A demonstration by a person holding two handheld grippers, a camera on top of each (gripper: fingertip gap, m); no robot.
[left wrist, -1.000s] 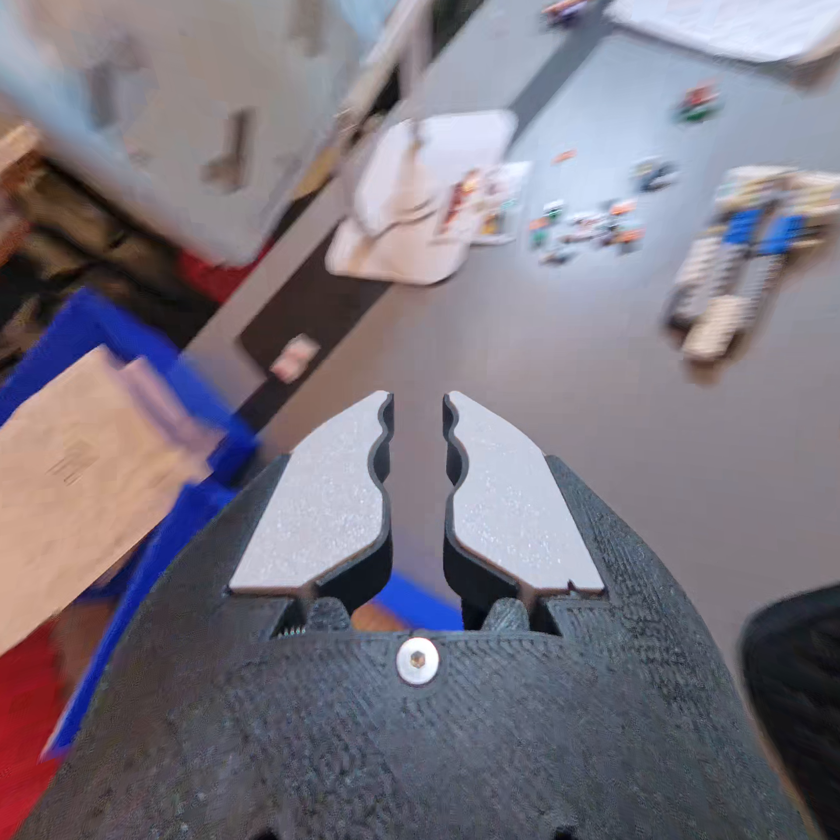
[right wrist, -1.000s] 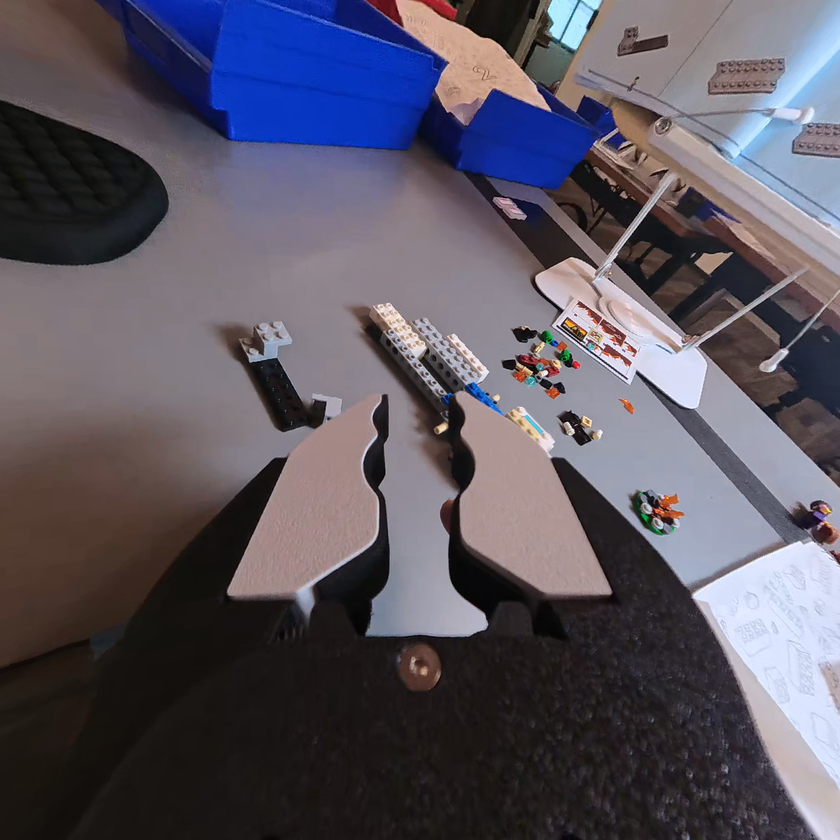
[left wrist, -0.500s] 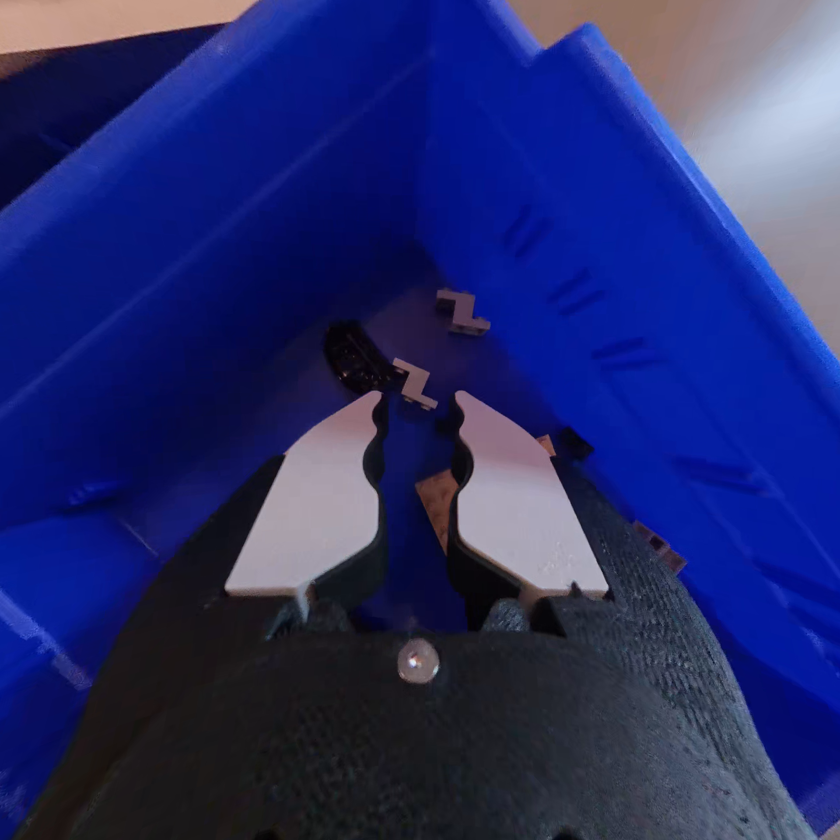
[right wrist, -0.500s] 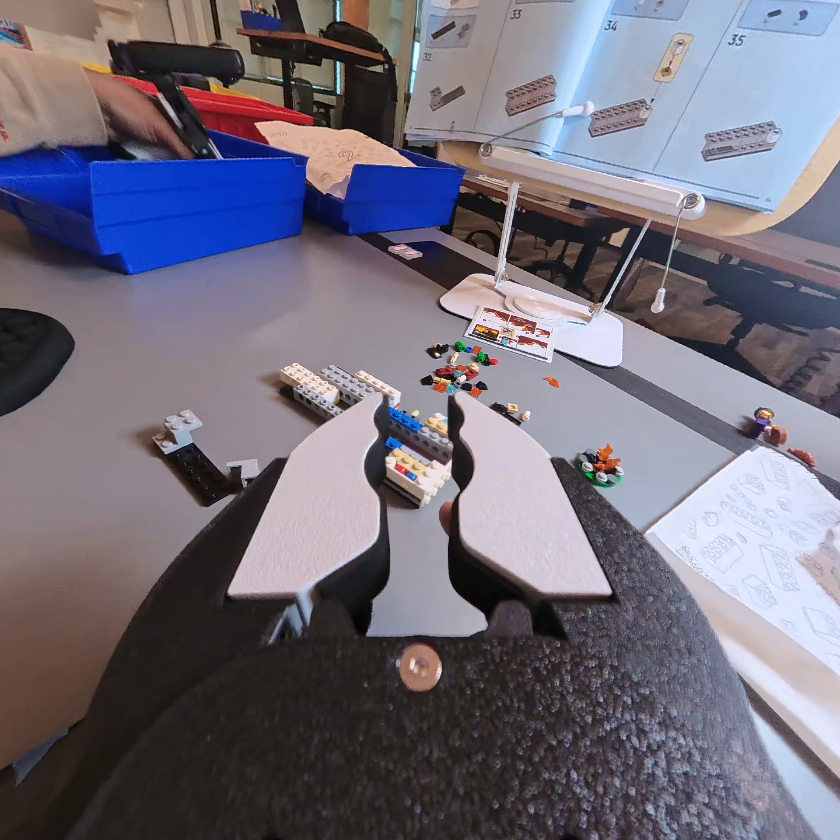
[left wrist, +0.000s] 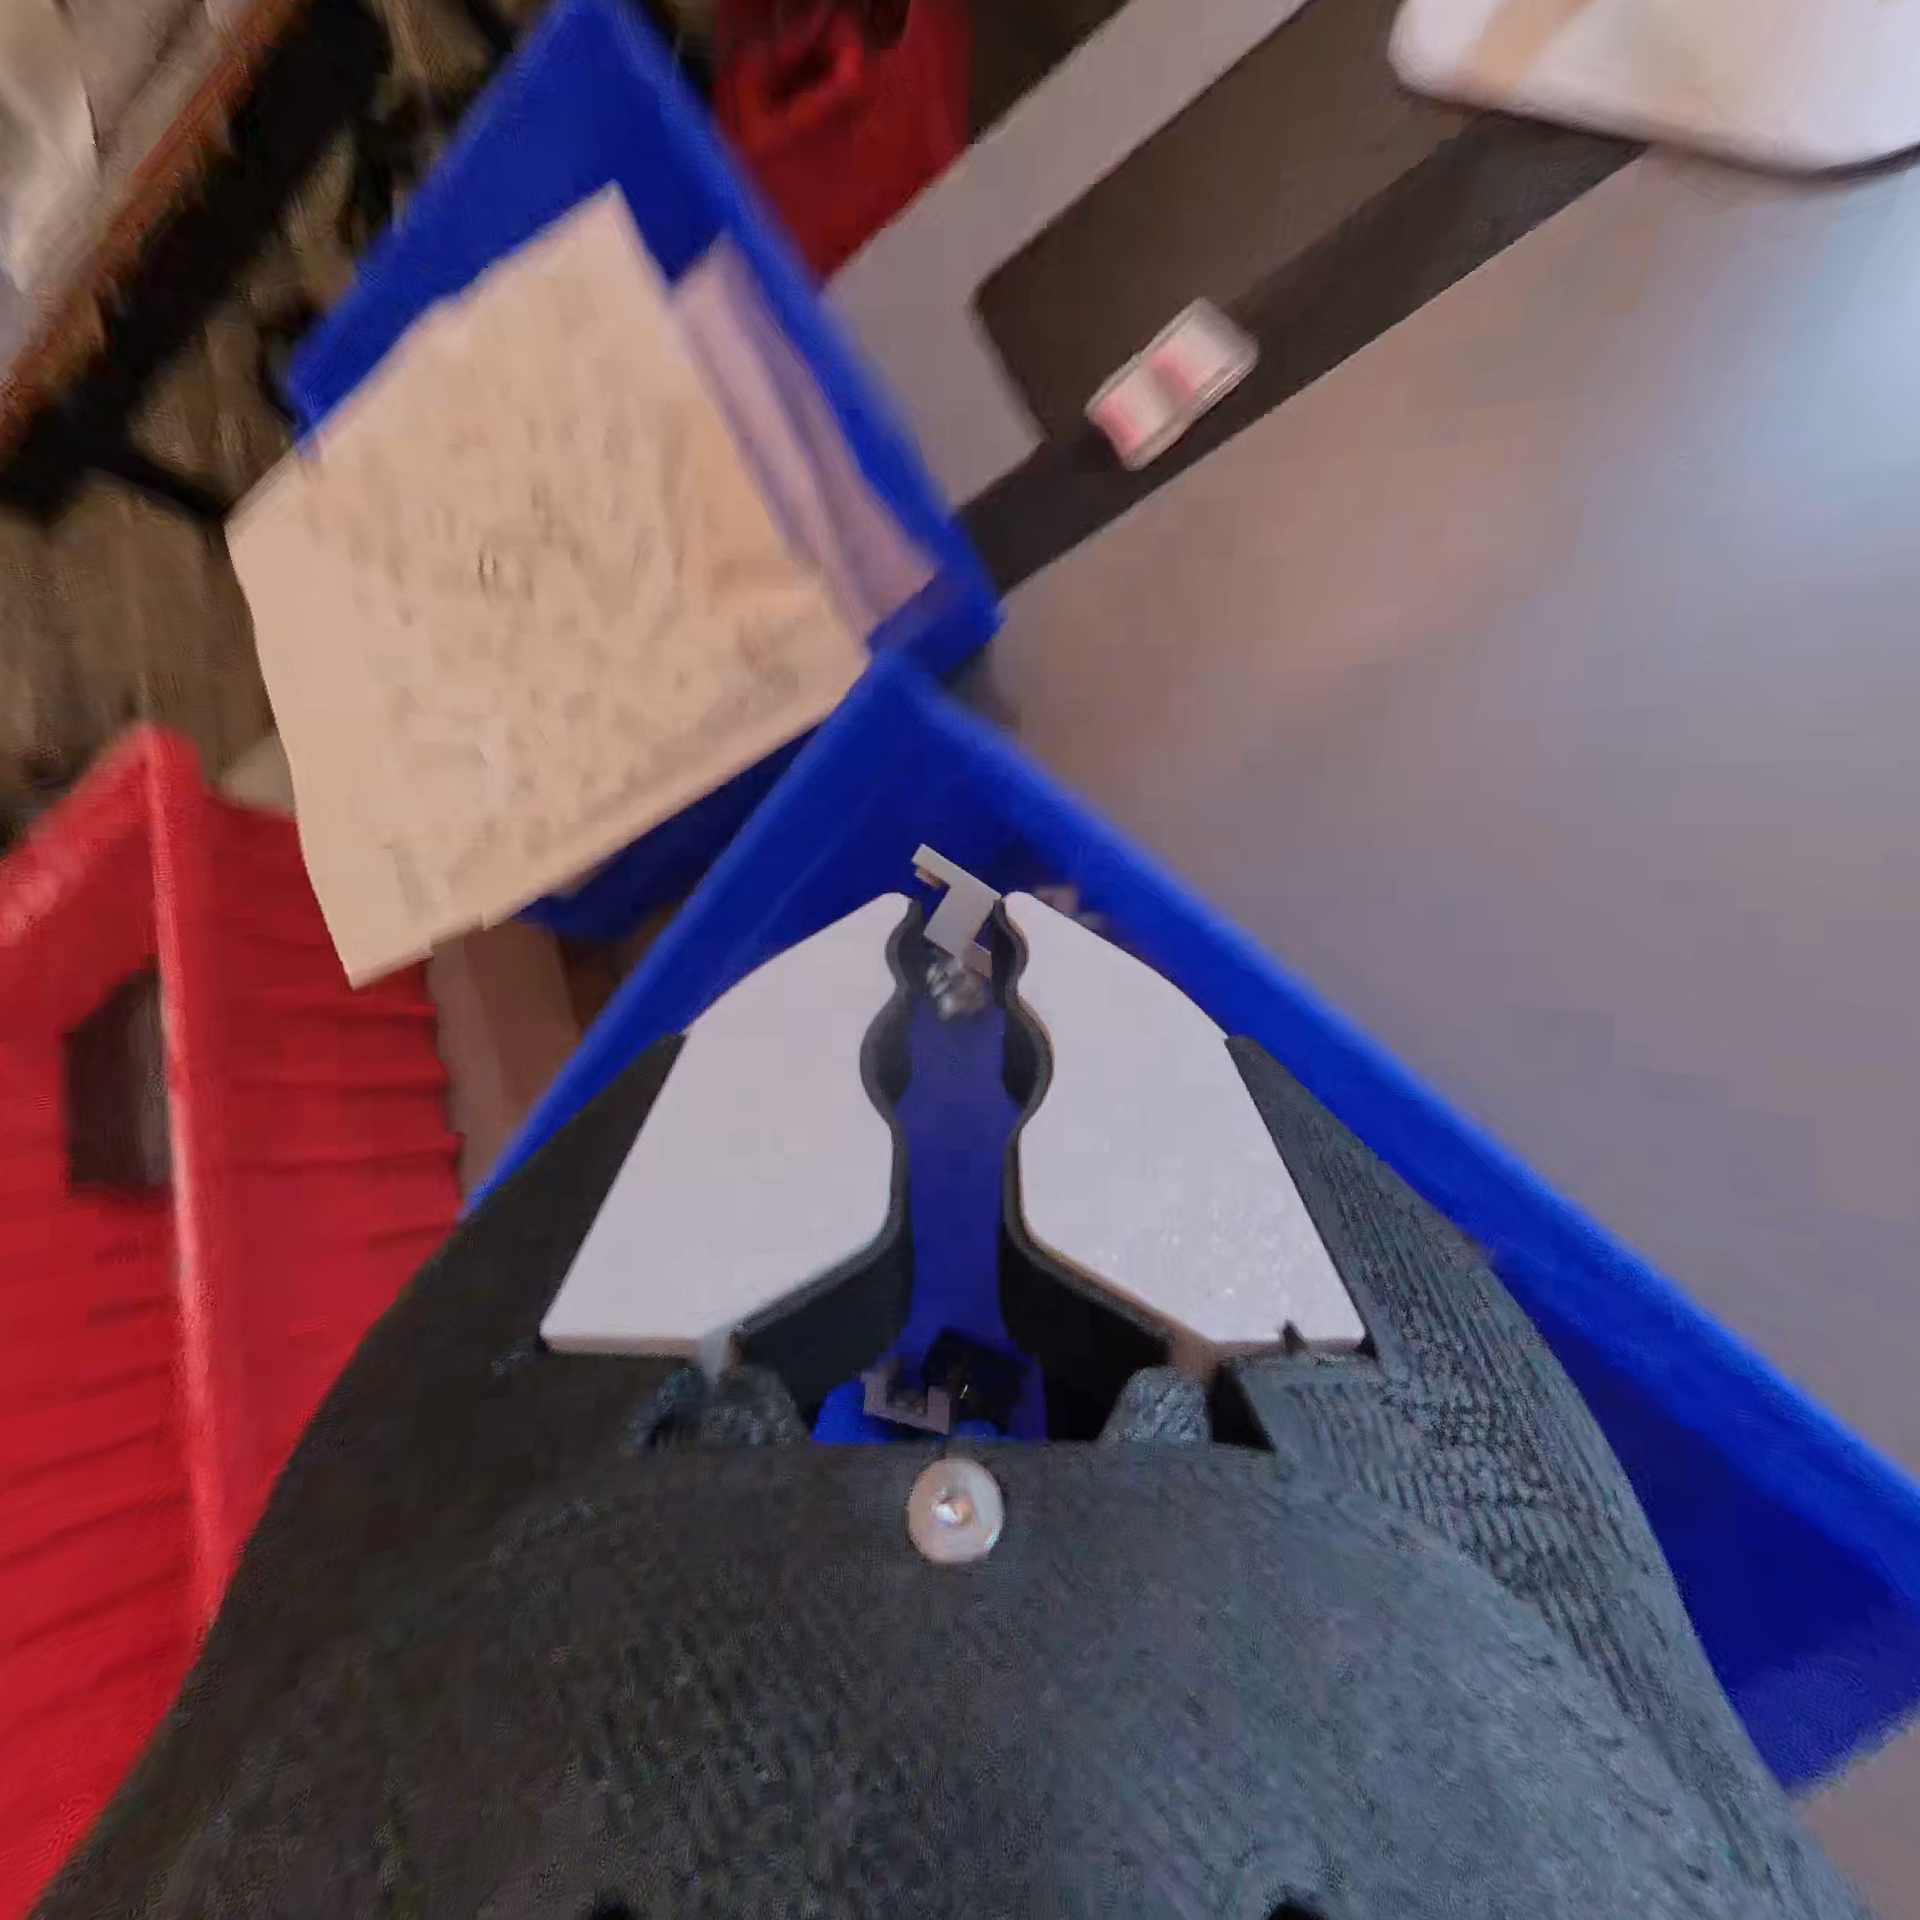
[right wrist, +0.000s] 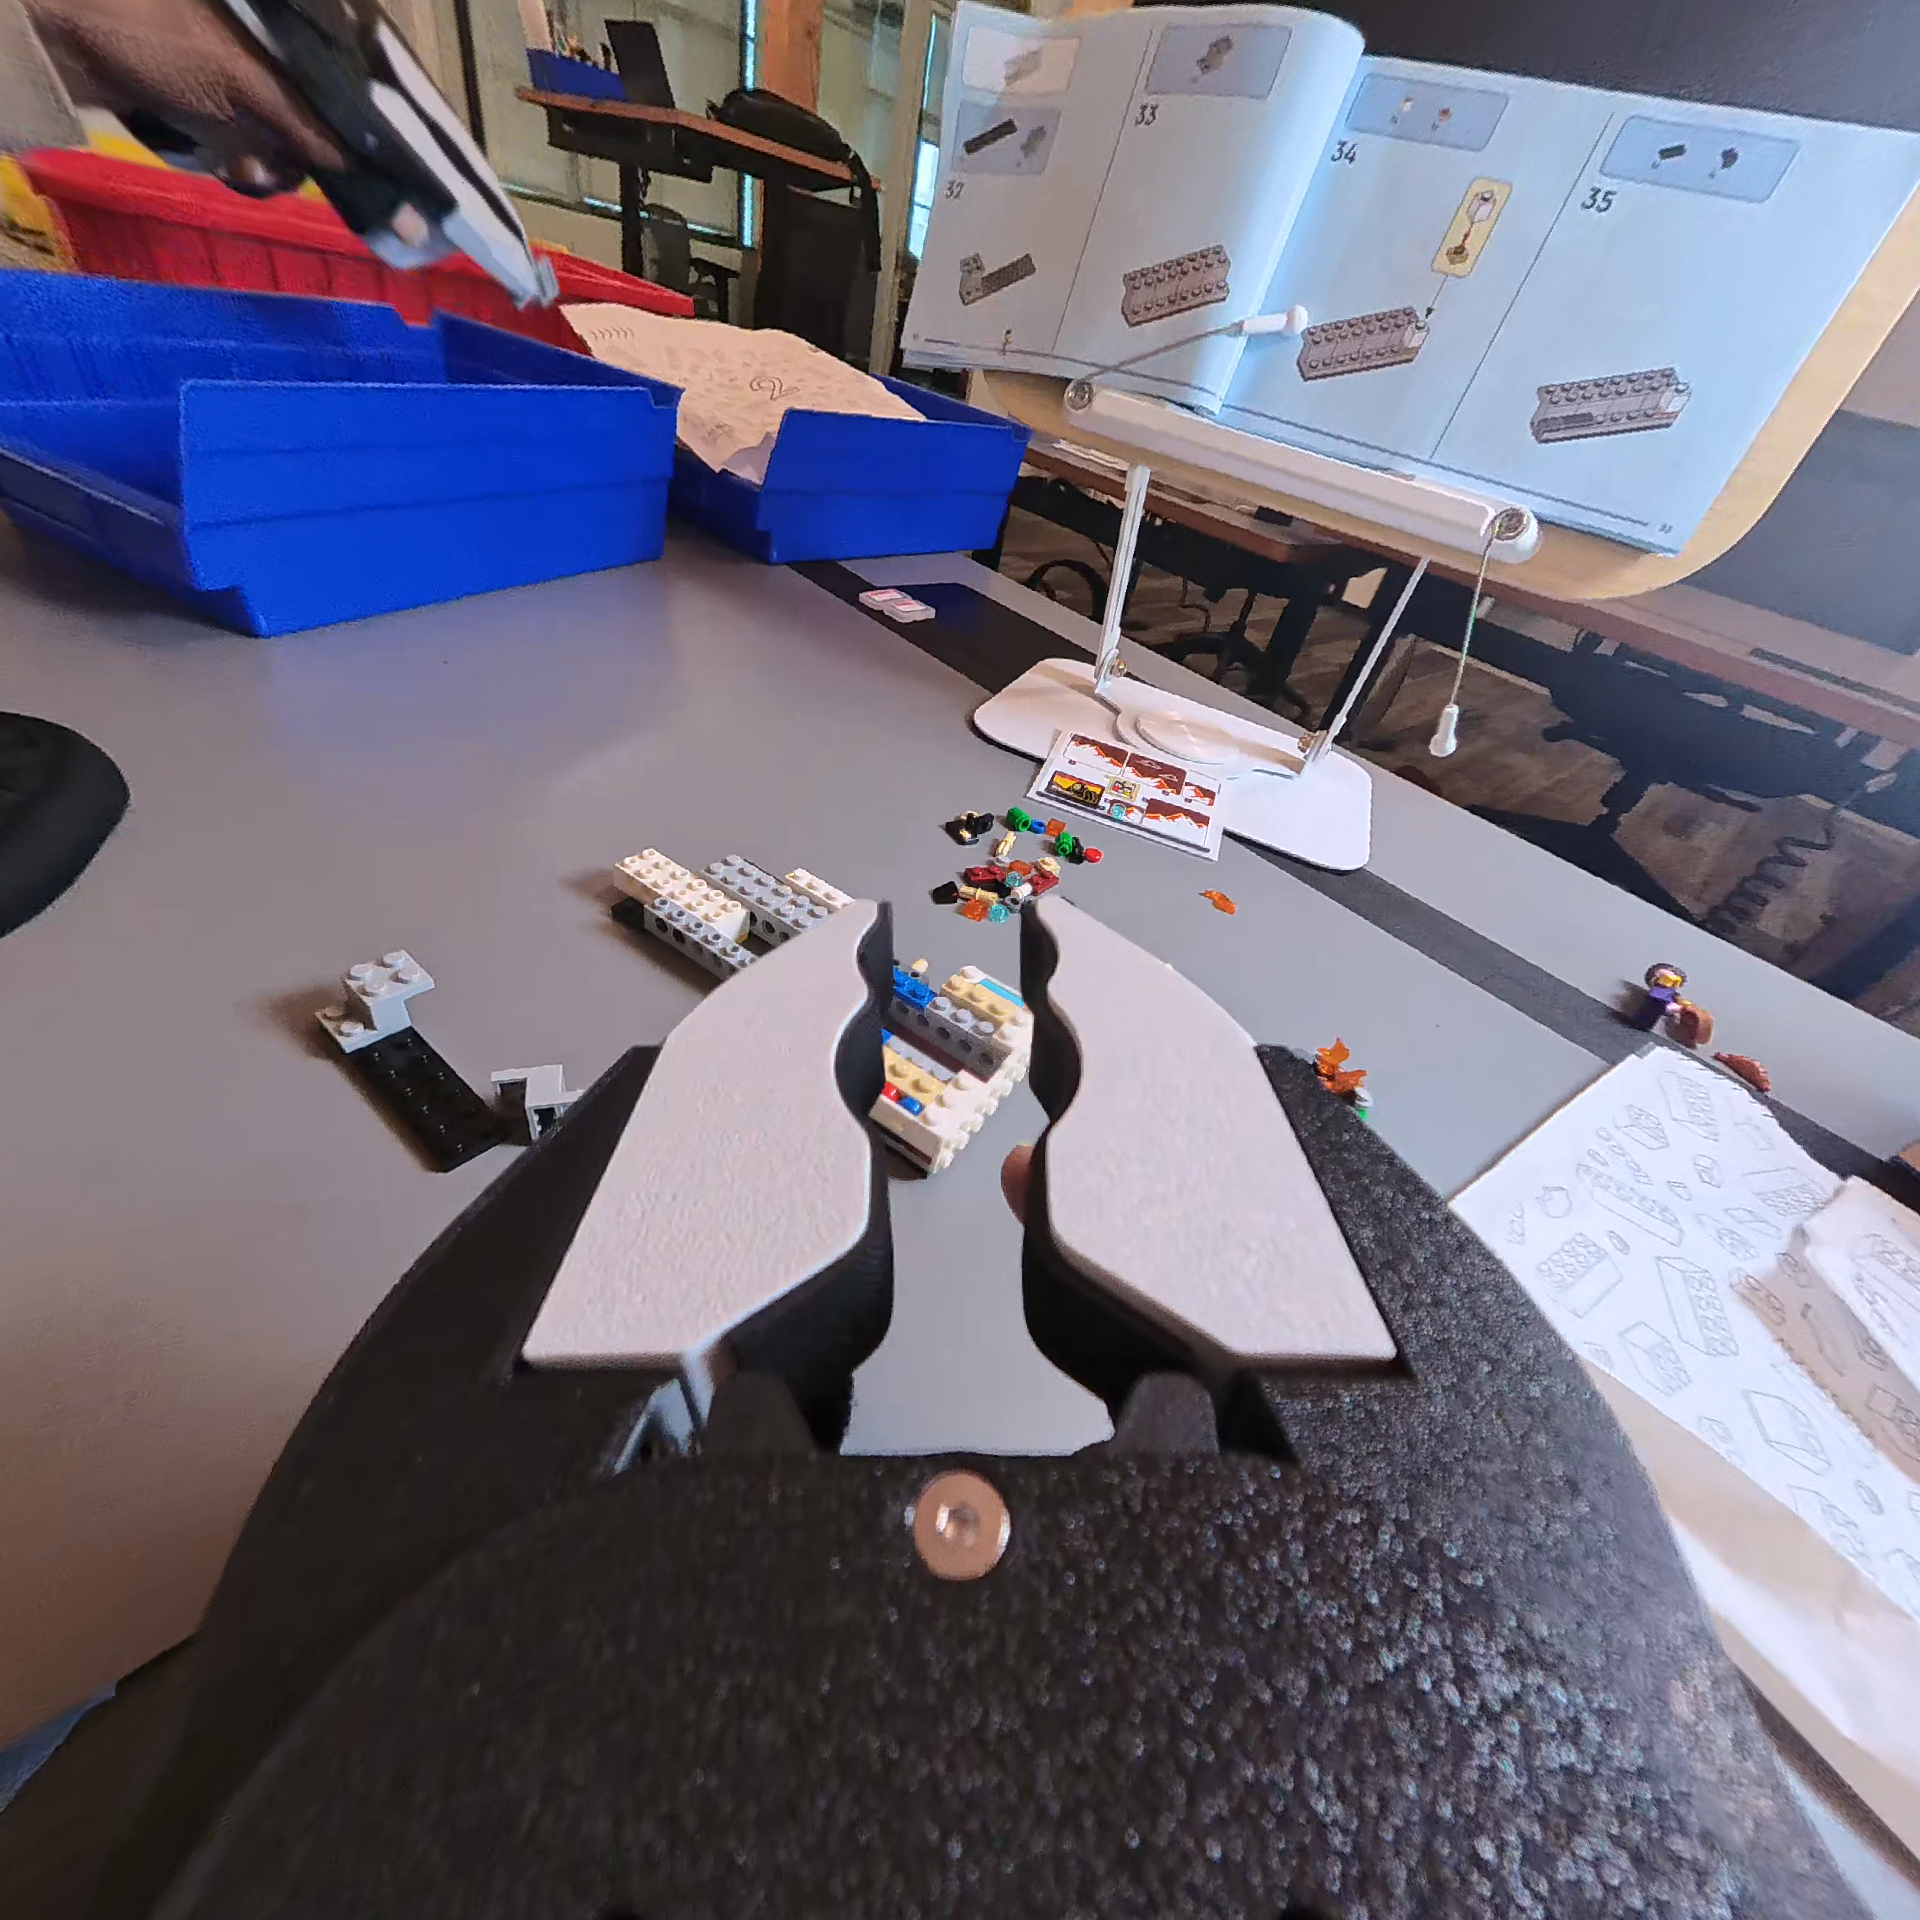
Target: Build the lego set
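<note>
Left wrist view shows the small light-grey stepped lego bracket (left wrist: 958, 902) pinched at my left gripper's (left wrist: 961, 920) nearly closed tips, above the blue plastic parts bin (left wrist: 1455, 1195), presumably fetched for the build. My right gripper (right wrist: 956, 914) hangs parted and empty over the multicoloured brick assembly (right wrist: 951, 1049) on the grey table (right wrist: 499, 748), ready to steady it.

Grey table (right wrist: 436, 727) with a dark strip (right wrist: 1455, 914) along its far edge. Behind it, a wooden desk (right wrist: 686, 130) carrying a dark bag (right wrist: 790, 125), a chair (right wrist: 675, 249), bright windows (right wrist: 582, 104), and brown patterned floor (right wrist: 1558, 769).
</note>
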